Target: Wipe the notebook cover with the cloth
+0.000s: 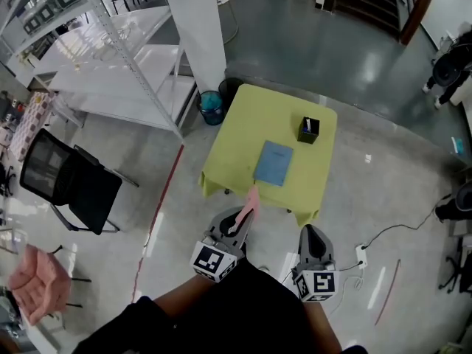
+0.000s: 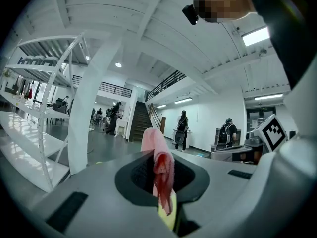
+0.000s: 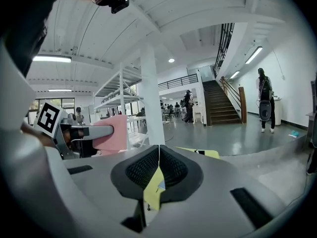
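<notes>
I hold the pink cloth (image 1: 250, 202) pinched in my left gripper (image 1: 245, 214), whose jaws are clamped tight on it; in the left gripper view the cloth (image 2: 158, 161) stands as a narrow upright fold in the left gripper (image 2: 161, 182), rising past the tips and trailing down between the pads; my right gripper (image 1: 310, 232) is closed with nothing between its jaws, which meet in a thin line in the right gripper view (image 3: 158, 156); both grippers hang over the grey floor, short of the yellow-green table (image 1: 247, 124) and well apart from the blue notebook (image 1: 274, 163); the notebook lies flat and shut on the near half of the table, ahead of the cloth and a little to its right, not touching it; its long axis runs away from me, the far end leaning slightly right, roughly in line with the table's sides; a small black container (image 1: 308, 130), possibly a pen holder though it is too small to tell, stands beyond the notebook's far right corner; from the right gripper view the left gripper (image 3: 74, 132) shows at the left with the cloth (image 3: 108, 133) poking out.
</notes>
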{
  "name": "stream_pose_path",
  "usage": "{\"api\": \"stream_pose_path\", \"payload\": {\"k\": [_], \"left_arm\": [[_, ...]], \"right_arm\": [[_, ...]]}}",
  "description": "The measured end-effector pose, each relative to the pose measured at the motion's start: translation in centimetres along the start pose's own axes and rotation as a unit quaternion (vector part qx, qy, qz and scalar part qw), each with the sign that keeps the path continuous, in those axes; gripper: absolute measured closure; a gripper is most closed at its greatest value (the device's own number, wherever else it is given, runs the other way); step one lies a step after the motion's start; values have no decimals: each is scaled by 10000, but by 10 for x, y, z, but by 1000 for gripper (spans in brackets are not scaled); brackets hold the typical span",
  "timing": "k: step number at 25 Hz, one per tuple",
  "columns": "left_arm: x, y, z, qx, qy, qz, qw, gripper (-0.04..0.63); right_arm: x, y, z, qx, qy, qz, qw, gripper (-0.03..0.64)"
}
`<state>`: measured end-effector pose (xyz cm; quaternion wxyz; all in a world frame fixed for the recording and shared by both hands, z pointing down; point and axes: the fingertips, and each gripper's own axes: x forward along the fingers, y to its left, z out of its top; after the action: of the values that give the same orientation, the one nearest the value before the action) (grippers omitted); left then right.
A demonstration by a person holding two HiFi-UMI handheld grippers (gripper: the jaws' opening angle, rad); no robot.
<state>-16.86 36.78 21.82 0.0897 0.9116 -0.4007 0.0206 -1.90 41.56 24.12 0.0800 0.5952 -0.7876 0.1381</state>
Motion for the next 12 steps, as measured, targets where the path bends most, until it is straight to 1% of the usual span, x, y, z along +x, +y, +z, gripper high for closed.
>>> {"api": "stream_pose_path", "payload": {"k": [5, 10, 12], "left_arm": [[33, 52, 9, -77, -29, -70, 9999, 568], [49, 90, 14, -195, 48, -122, 9997, 568], [57, 110, 16, -197, 75, -153, 9997, 568]], "right_arm": [[61, -3, 16, -104, 103, -7, 9999, 584], [101, 1, 31, -394, 231, -98, 9989, 584], [118, 3, 37, -377, 267, -144, 9988, 584]]}}
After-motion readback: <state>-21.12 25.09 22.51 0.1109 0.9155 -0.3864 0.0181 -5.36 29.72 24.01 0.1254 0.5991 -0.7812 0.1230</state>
